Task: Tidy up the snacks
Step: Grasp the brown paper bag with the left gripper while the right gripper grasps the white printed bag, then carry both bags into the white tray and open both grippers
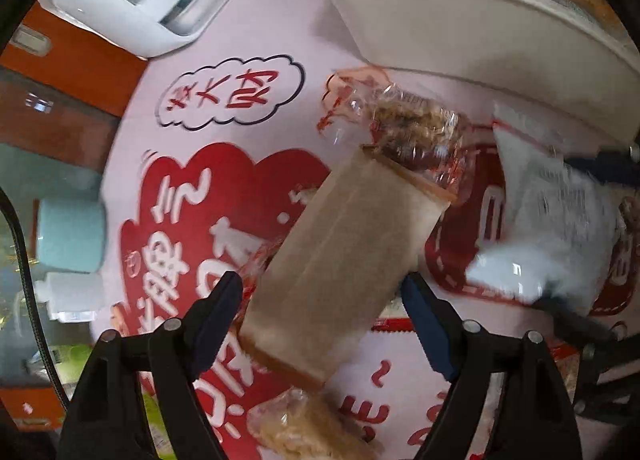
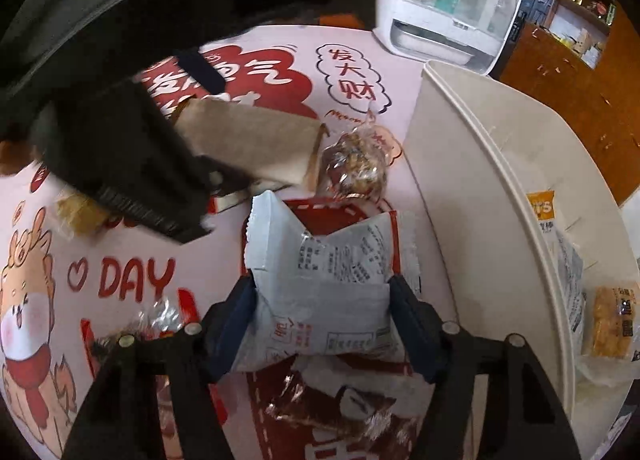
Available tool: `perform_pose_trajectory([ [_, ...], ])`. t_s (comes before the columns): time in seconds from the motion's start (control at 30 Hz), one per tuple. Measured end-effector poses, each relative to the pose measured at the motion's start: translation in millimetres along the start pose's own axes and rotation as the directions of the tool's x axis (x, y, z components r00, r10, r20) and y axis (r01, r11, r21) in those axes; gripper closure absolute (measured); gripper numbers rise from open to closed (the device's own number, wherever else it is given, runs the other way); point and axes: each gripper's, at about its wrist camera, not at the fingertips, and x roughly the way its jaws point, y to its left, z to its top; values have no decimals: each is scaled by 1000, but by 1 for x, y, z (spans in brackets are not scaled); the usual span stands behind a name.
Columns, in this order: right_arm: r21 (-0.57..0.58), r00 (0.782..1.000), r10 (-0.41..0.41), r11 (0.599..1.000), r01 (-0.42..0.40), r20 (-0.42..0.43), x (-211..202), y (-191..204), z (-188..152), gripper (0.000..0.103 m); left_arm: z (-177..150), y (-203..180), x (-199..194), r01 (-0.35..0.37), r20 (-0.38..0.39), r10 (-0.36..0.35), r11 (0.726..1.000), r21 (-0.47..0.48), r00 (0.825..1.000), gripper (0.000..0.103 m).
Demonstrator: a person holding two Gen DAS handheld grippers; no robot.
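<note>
i read "day" beside red heart on pink tablecloth (image 2: 280,44); "发大财" in its cloud bubble (image 2: 354,78). white packet (image 2: 320,292) print too small for me.

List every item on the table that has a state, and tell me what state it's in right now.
Left tool: open around the brown box, pads not pressing.
Right tool: shut on the white packet.
Brown box: lying flat on the mat.
White packet: sealed, pinched at both sides.
Clear nut bag: closed, lying beside the bin.
Cream bin: open-topped, snacks inside.
White appliance: lid closed.
</note>
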Motion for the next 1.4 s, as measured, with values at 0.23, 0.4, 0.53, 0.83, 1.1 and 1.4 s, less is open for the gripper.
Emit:
perform_pose_trajectory([
  [0.23, -1, 1000, 22, 1000, -22, 1, -7, 0, -7, 38, 9, 11, 4, 107, -4, -107, 992, -64, 994, 41],
  [0.4, 14, 999, 42, 999, -42, -1, -9, -6, -5, 41, 2, 16, -7, 144, 12, -144, 981, -131, 990, 42],
  [0.53, 35, 998, 68, 997, -68, 4, -12, -11, -4, 44, -8, 27, -33, 195, 79, -182, 953, -231, 980, 42],
  [0.83, 32, 990, 127, 991, -130, 62, -47, -12, -4, 45, -41, 35, -106, 219, 209, -134, 860, -461, 969, 42],
  [1.1, 41, 967, 179, 981, -189, 182, -112, -28, -3, 45, -53, 19, -159, 160, 215, -35, 786, -597, 976, 42],
  [1.4, 85, 929, 143, 980, -182, 342, -181, -81, 3, 45, -13, -5, -221, 179, 304, 22, 766, -618, 952, 42],
])
